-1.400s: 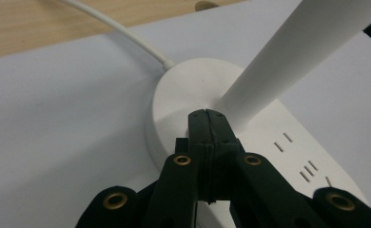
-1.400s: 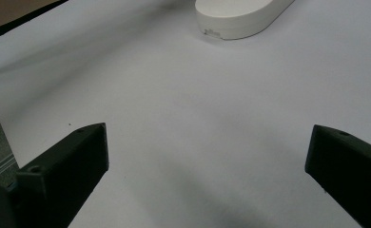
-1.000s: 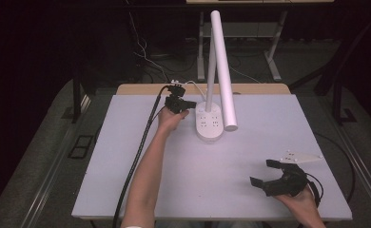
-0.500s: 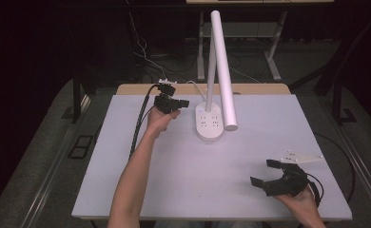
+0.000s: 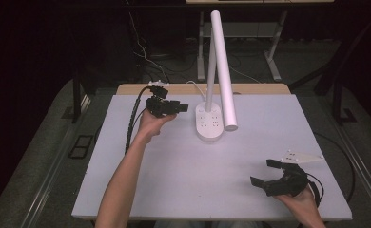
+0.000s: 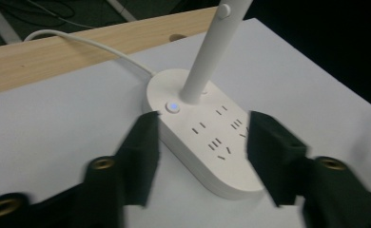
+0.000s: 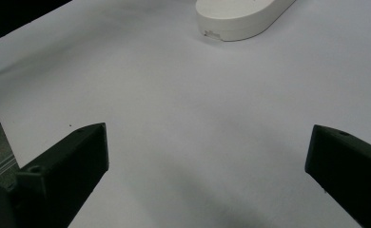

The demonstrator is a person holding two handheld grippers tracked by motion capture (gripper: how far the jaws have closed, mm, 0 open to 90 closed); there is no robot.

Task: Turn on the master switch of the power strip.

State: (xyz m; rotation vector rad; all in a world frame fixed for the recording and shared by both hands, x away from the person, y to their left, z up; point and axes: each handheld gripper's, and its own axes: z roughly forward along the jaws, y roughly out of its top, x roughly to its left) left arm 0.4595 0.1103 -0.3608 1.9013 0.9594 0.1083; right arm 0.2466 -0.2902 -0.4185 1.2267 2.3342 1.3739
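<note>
Hovering left gripper (image 6: 200,156), just opening, empty, beside unlabelled lamp base (image 6: 207,137)

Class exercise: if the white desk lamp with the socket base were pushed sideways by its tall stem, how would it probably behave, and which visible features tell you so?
The desk lamp would probably tip before it slides: its long head hangs high above a small oval base. The stem looks rigid, so it should not flex. The cord running off behind the base may tug back on it.
</note>
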